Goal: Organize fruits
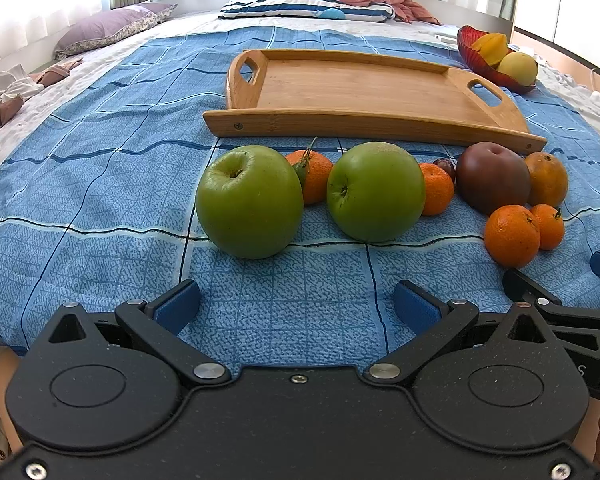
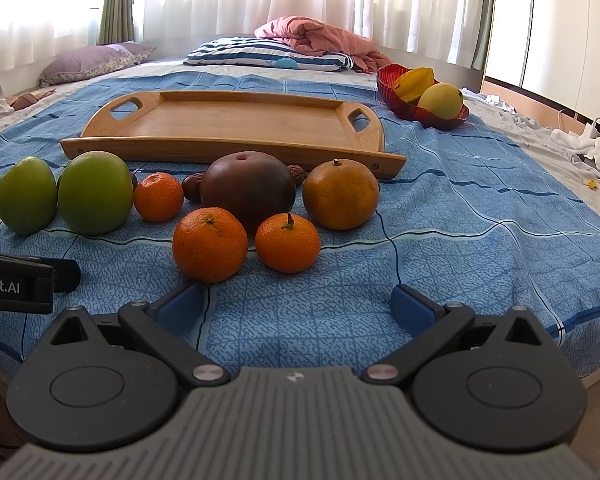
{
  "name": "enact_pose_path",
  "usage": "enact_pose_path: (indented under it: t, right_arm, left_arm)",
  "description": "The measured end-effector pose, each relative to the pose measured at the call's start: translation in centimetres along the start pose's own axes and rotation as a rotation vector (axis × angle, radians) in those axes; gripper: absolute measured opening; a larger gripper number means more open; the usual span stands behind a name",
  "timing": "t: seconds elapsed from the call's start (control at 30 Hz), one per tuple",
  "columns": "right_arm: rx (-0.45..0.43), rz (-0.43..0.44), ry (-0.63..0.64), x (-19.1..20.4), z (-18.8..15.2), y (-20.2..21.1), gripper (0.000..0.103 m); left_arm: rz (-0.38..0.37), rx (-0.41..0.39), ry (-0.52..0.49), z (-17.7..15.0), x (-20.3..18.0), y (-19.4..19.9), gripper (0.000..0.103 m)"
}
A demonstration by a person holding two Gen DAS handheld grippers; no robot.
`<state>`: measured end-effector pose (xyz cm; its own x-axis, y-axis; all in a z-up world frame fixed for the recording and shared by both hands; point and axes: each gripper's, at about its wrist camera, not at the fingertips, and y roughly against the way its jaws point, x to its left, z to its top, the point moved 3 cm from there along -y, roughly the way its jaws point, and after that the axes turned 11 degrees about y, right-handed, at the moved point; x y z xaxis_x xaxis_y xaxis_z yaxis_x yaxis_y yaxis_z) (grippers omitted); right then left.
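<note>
Step in hand: likely a first pick, since the wooden tray (image 1: 364, 88) lies bare on the bed and all the loose fruit sits just in front of it.
How to do it well: take an outer fruit first, straddling it at its widest part (round fruit on soft bedding may roll).
Left claw (image 1: 298, 304): spread wide, holding nothing, low over the blue bedspread (image 1: 100, 184), facing two green apples (image 1: 250, 200).
Right claw (image 2: 298, 304): equally spread, empty, nearest the tangerines (image 2: 210, 244).
</note>
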<state>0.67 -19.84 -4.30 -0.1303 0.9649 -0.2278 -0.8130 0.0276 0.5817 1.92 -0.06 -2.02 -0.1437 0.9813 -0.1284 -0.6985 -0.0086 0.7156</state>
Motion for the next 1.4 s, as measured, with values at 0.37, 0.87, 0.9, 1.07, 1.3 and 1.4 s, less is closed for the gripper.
enact_pose_path:
  t: [0.37,0.87,0.9,1.07,1.3,1.4]
  right_arm:
    - [-0.001,-0.001,0.001,0.02,-0.01,0.03,0.103]
    - [-0.003,-0.001,0.002,0.05,-0.04,0.05,0.103]
    - [-0.003,-0.001,0.002,0.04,-0.04,0.05,0.103]
    - [-0.004,-0.002,0.003,0.03,-0.07,0.07,0.103]
    - [-0.010,-0.002,0.002,-0.28,-0.35,-0.05,0.103]
    - [-0.010,-0.003,0.002,0.01,-0.21,-0.09,0.103]
  left_arm:
    - [0.000,0.000,0.000,-0.01,-0.01,-0.01,0.103]
    - [0.002,0.000,-0.001,-0.02,-0.04,-0.01,0.103]
    - [0.002,0.000,-0.001,-0.02,-0.05,-0.01,0.103]
    - [0.002,-0.001,-0.001,-0.02,-0.05,-0.01,0.103]
    - [0.002,0.000,-0.001,0.09,0.12,-0.12,0.103]
    - [0.003,0.000,0.002,0.08,0.14,-0.13,0.103]
